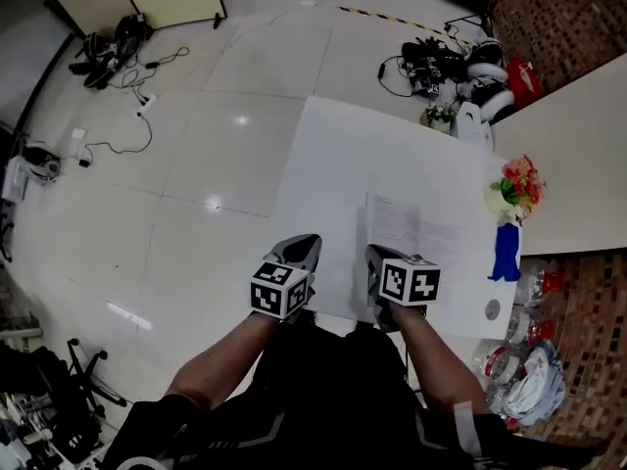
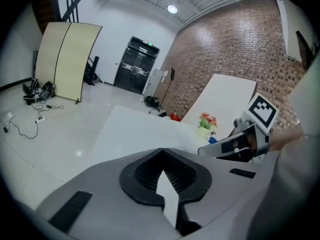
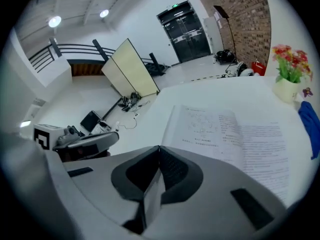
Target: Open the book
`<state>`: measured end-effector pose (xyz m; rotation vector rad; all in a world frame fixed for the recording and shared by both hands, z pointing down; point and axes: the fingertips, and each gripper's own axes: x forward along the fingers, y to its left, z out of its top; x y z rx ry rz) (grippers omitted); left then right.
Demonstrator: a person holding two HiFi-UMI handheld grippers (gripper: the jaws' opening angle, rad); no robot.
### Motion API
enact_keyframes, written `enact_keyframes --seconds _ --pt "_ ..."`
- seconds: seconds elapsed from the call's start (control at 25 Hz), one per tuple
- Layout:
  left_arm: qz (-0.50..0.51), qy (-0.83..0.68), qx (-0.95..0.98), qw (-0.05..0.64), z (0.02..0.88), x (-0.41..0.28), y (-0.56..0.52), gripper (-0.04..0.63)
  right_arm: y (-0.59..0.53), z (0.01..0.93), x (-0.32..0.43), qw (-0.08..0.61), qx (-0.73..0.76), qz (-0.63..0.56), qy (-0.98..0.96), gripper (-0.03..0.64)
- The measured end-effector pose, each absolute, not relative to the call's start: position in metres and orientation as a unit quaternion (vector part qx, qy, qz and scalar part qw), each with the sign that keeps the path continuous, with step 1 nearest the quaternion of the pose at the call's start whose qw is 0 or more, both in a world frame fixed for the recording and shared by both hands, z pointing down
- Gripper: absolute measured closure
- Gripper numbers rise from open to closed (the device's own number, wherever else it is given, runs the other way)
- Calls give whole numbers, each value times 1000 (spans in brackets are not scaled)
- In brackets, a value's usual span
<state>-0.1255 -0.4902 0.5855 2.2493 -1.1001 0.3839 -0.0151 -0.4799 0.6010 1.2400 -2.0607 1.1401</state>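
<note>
The book [image 1: 412, 231] lies open on the white table [image 1: 343, 145], its printed pages facing up; in the right gripper view the book [image 3: 235, 134] spreads just ahead and to the right of the jaws. My left gripper [image 1: 305, 247] hovers at the table's near edge, left of the book, its jaws shut on nothing. My right gripper [image 1: 376, 257] sits at the book's near left corner, also shut and empty. From the left gripper [image 2: 162, 152] the right gripper [image 2: 235, 144] shows at the right. From the right gripper [image 3: 159, 148] the left gripper [image 3: 85, 141] shows at the left.
A small vase of flowers [image 1: 515, 188] and a blue object [image 1: 505, 251] stand at the table's right edge, with a small round disc [image 1: 492, 308] nearer. A second white table [image 1: 578, 155] lies further right. Cables and gear [image 1: 451, 67] litter the floor beyond.
</note>
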Motion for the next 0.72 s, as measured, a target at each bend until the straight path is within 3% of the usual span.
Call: enact_keyframes --seconds 0.48,0.72 --pt "167 -392 855 294 612 -167 -485 600 -485 700 -79 297 450 434 -721 614" --pt "155 -391 857 297 592 -155 -494 601 -495 641 -66 217 452 415 -759 614"
